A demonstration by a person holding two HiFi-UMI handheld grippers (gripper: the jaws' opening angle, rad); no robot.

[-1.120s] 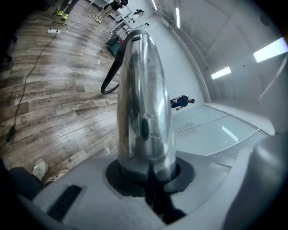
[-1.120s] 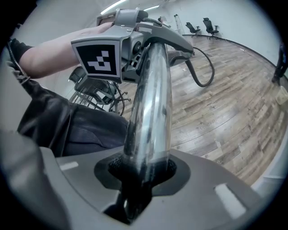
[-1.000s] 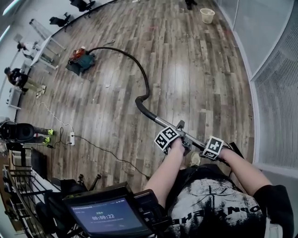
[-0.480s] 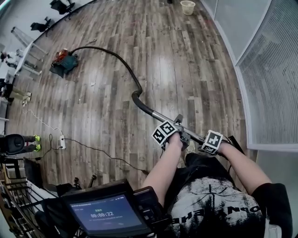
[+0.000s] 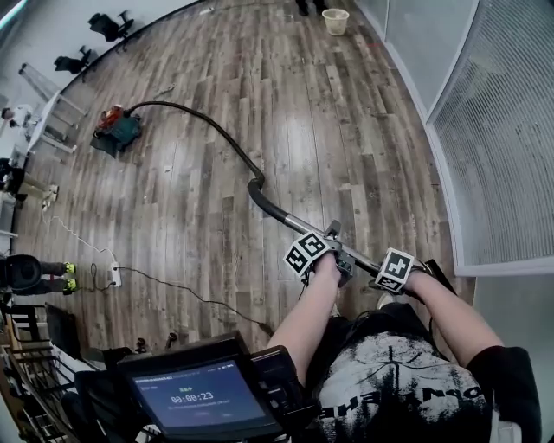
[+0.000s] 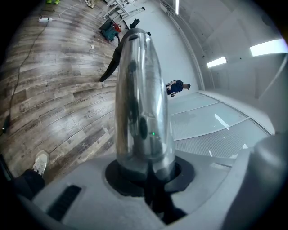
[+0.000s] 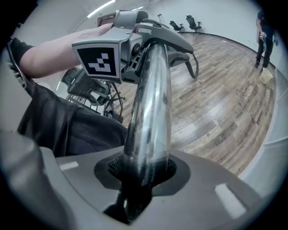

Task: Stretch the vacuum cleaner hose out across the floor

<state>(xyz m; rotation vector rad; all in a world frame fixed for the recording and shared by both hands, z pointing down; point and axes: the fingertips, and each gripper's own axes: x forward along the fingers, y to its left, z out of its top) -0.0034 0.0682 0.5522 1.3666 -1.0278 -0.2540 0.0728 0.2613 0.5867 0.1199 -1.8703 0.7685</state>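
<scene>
The green-and-red vacuum cleaner sits far off on the wood floor at upper left. Its black hose runs from it in a shallow curve to a bend, where the chrome wand begins. My left gripper is shut on the wand; my right gripper is shut on it further back, near my body. In the left gripper view the chrome wand rises out of the left gripper, pointing toward the vacuum cleaner. In the right gripper view the wand leads from the right gripper up to the left gripper's marker cube.
A pale bucket stands at the far end of the floor. A power strip with cable lies at left, near a seated person's feet. Glass walls with blinds close the right side. A tablet is mounted below my chest.
Both grippers have carried the wand away from the vacuum cleaner. The hose's curve has flattened and the vacuum cleaner now looks farther off.
</scene>
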